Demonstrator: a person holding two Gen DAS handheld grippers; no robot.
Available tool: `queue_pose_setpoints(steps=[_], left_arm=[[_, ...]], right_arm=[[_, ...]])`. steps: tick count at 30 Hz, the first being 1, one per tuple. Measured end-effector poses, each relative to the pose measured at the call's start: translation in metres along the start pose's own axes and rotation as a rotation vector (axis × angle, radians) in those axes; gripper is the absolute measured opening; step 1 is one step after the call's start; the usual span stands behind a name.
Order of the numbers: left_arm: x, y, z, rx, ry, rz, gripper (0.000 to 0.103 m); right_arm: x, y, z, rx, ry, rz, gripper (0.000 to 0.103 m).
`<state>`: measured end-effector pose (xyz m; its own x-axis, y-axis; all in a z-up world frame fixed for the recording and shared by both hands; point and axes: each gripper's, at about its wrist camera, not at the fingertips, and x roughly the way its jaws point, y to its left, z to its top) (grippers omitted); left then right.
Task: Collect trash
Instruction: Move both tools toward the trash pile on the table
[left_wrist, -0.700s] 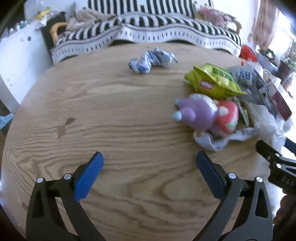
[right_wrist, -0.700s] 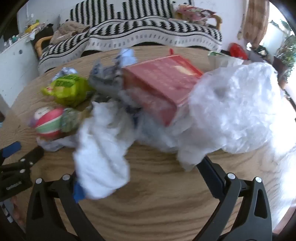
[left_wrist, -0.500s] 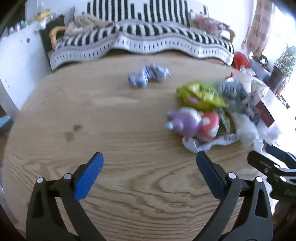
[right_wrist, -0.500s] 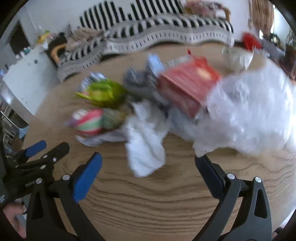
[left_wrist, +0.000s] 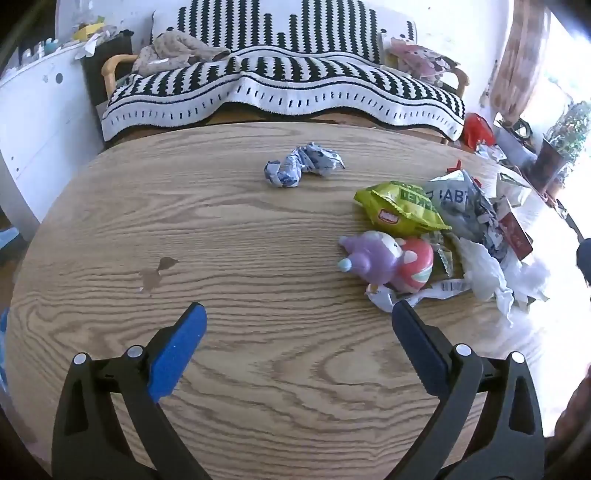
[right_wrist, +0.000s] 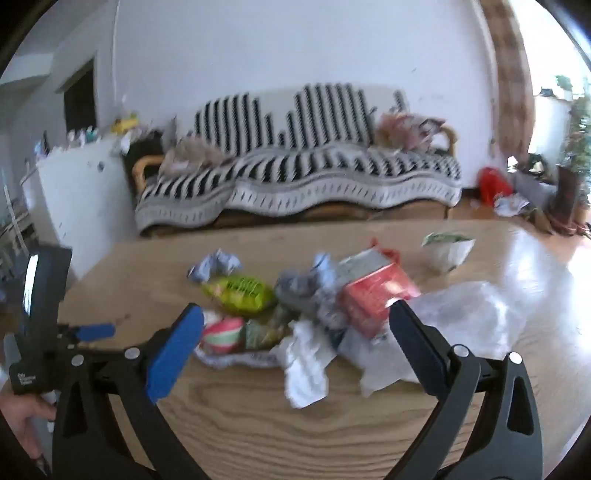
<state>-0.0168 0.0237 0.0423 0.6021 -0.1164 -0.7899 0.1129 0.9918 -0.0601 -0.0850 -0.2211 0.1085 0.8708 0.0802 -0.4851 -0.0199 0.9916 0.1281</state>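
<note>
The right gripper (right_wrist: 295, 325) has pulled back and tilted up from the trash heap it was nosing into a moment ago, so the crumpled white plastic bag (right_wrist: 469, 314) and red carton (right_wrist: 376, 295) that filled its view now lie ahead of its fingertips, and its jaws stand wide with nothing between them. The left gripper (left_wrist: 297, 325) has also eased back a little, equally wide and empty over bare wood. No piece has been picked up yet, so collecting is probably only starting. The round wooden table (left_wrist: 184, 229) offers broad clear room on its left half, apart from a small wet stain (left_wrist: 157, 271); its near edge curves just below both tools. The heap crowds the table's right side, close to that edge: green snack bag (left_wrist: 399, 210), grey printed wrapper (left_wrist: 458, 206), purple plush toy (left_wrist: 369, 254) touching a red-and-white ball (left_wrist: 415, 264), and white tissue (left_wrist: 480, 273). A crumpled blue-and-white wrapper (left_wrist: 303, 166) lies alone, well apart toward the far edge.
</note>
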Motion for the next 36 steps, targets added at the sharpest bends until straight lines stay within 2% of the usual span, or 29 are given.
queue_pose_setpoints(steps=[3, 5, 7, 12, 18, 22, 26, 36], left_arm=[[0.000, -0.004, -0.001, 0.023, 0.003, 0.006, 0.098], [0.000, -0.007, -0.001, 0.033, 0.004, 0.013, 0.098], [0.000, -0.008, -0.002, 0.036, 0.006, 0.009, 0.098], [0.004, -0.014, -0.003, 0.054, 0.025, -0.003, 0.098], [0.007, -0.018, -0.004, 0.058, 0.032, 0.015, 0.098], [0.009, -0.018, -0.005, 0.062, 0.042, 0.017, 0.098], [0.010, -0.018, -0.005, 0.055, 0.046, 0.021, 0.098], [0.008, -0.023, -0.004, 0.055, 0.047, 0.011, 0.098]], right_arm=[[0.003, -0.008, 0.001, -0.003, 0.023, -0.110, 0.097], [0.005, -0.021, 0.002, 0.026, 0.044, -0.143, 0.097], [0.000, -0.039, -0.002, 0.080, 0.025, -0.168, 0.097], [-0.007, -0.067, -0.013, 0.149, -0.002, -0.302, 0.097], [-0.005, -0.082, -0.016, 0.195, 0.041, -0.309, 0.097], [-0.006, -0.081, -0.018, 0.185, 0.041, -0.310, 0.097], [0.001, -0.080, -0.019, 0.186, 0.083, -0.298, 0.097], [0.007, -0.099, -0.029, 0.263, 0.128, -0.309, 0.097]])
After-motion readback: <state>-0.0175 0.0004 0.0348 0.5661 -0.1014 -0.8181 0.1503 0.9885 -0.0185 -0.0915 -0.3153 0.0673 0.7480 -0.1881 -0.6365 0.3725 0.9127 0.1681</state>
